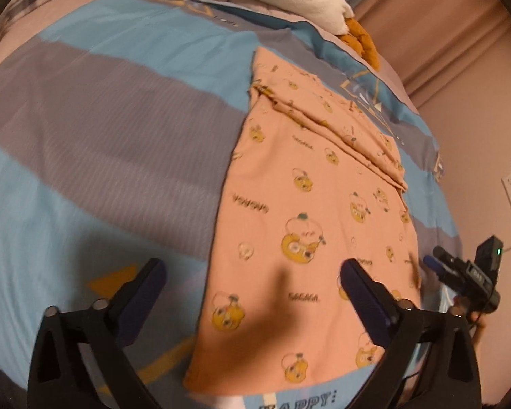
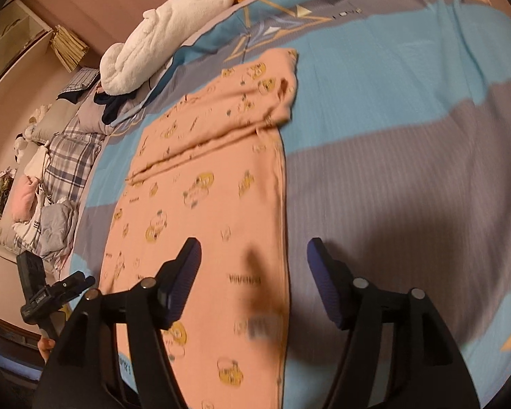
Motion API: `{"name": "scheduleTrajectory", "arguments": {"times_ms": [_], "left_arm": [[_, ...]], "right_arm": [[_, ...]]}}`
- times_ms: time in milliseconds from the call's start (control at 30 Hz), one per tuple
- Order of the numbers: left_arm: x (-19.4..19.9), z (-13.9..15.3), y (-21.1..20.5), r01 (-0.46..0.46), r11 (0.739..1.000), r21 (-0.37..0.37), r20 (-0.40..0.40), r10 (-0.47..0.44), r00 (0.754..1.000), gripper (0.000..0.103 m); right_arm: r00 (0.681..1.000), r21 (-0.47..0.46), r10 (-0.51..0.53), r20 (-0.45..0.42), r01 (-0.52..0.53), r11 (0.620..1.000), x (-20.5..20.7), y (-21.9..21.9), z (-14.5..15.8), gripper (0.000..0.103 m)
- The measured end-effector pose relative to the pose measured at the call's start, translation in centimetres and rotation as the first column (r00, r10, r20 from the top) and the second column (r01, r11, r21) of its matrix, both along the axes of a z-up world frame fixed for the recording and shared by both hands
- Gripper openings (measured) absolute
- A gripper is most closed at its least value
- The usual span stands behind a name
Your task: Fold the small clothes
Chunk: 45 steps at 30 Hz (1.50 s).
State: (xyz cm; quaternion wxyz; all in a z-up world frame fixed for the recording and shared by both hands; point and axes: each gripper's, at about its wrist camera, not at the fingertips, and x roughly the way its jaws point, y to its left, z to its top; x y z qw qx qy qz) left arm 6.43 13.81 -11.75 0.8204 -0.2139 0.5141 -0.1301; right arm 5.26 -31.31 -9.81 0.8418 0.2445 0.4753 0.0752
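Between the spread fingers of the left gripper (image 1: 252, 284) lies the pink printed garment (image 1: 310, 204), flat on the striped bedspread (image 1: 102, 119), its sleeves already folded in at the far end. Opposite, the right gripper (image 2: 253, 283) hangs wide open over its other long edge. Next, I'd guess, each pinches a near corner to fold it lengthwise.

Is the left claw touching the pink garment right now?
Cannot tell. The left wrist view shows the left claw open over the pink garment, casting a shadow on it, but neither view plainly shows contact or a gap.
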Motion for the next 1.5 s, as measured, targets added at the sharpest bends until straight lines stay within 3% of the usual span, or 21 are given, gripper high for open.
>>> {"name": "scheduleTrajectory", "arguments": {"times_ms": [100, 600, 733, 1067, 1267, 1500], "left_arm": [[-0.3, 0.0, 0.0, -0.009, 1.000, -0.015, 0.003, 0.009, 1.000, 0.102], [0.6, -1.5, -1.1, 0.025, 0.997, -0.066, -0.032, -0.027, 0.999, 0.102], [1.9, -2.0, -1.6, 0.057, 0.993, -0.106, -0.042, -0.062, 0.997, 0.102], [4.6, -2.7, -0.8, 0.025, 0.972, -0.235, -0.072, -0.043, 0.996, 0.102], [4.4, -2.3, -2.1, 0.074, 0.985, -0.157, -0.058, -0.084, 0.995, 0.102], [4.2, -2.3, -3.0, 0.133, 0.983, -0.127, -0.043, -0.139, 0.989, 0.102]], "right_arm": [[1.000, 0.008, -0.003, -0.025, 0.003, 1.000, -0.8, -0.1, -0.6, 0.074], [0.996, 0.080, 0.043, -0.078, -0.037, 0.996, -2.7, 0.2, -2.2, 0.074], [0.996, 0.121, 0.046, -0.077, -0.037, 0.992, -2.2, 0.0, -2.6, 0.075], [0.998, 0.224, 0.015, -0.055, -0.003, 0.975, 0.4, -0.4, -3.2, 0.075], [0.998, 0.197, 0.034, -0.047, -0.024, 0.980, 1.2, -0.1, -3.0, 0.075], [0.998, 0.194, 0.046, -0.042, -0.037, 0.980, 1.1, -0.2, -3.1, 0.074]]}}
